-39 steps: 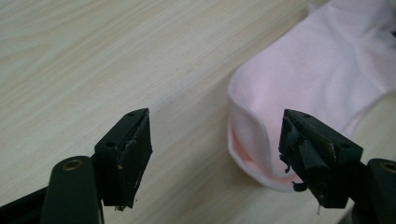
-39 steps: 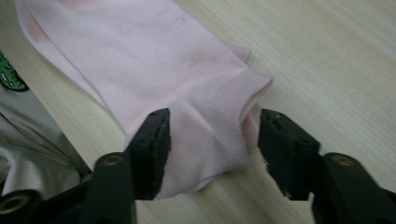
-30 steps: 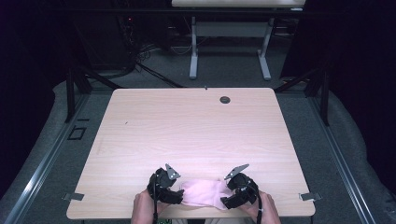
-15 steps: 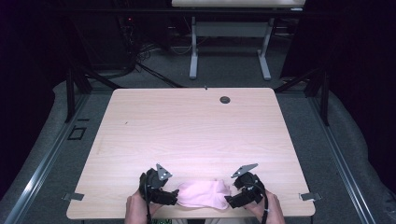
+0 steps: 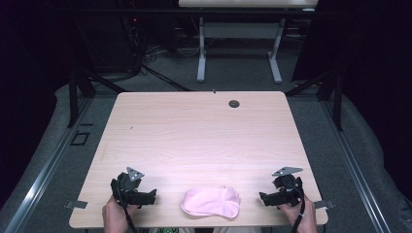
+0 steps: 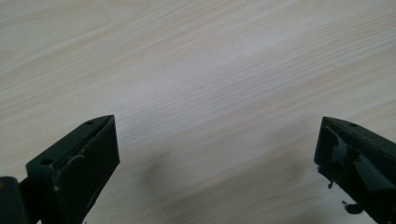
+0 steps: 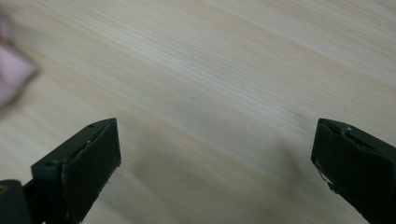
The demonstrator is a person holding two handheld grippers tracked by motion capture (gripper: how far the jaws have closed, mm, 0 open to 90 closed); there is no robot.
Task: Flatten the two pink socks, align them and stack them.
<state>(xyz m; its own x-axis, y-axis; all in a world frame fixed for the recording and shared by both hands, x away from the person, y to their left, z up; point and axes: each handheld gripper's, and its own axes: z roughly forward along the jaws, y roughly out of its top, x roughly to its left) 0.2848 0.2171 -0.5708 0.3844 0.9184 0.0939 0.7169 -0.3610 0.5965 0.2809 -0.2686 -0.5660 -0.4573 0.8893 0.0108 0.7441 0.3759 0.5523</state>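
A pink sock [image 5: 212, 202] lies folded on the light wood table [image 5: 194, 141] near its front edge; its blurred pink edge [image 7: 11, 74] shows at the left of the right gripper view. My left gripper [image 5: 151, 196] is to the sock's left, apart from it, and my right gripper [image 5: 265, 198] is to its right, also apart. Both have just been opening their jaws and stand open, with bare tabletop between them in the left gripper view [image 6: 217, 154] and the right gripper view [image 7: 215, 154].
A dark round cable hole [image 5: 234, 104] sits near the table's far edge. Beyond the table are grey floor, cables and the white legs of another desk [image 5: 238, 53]. Small metal brackets [image 5: 77, 204] stick out at the front corners.
Both grippers let go of the pink sock and moved outward, left one to the left, right one to the right. Their jaws widened. The sock now lies alone on the table.
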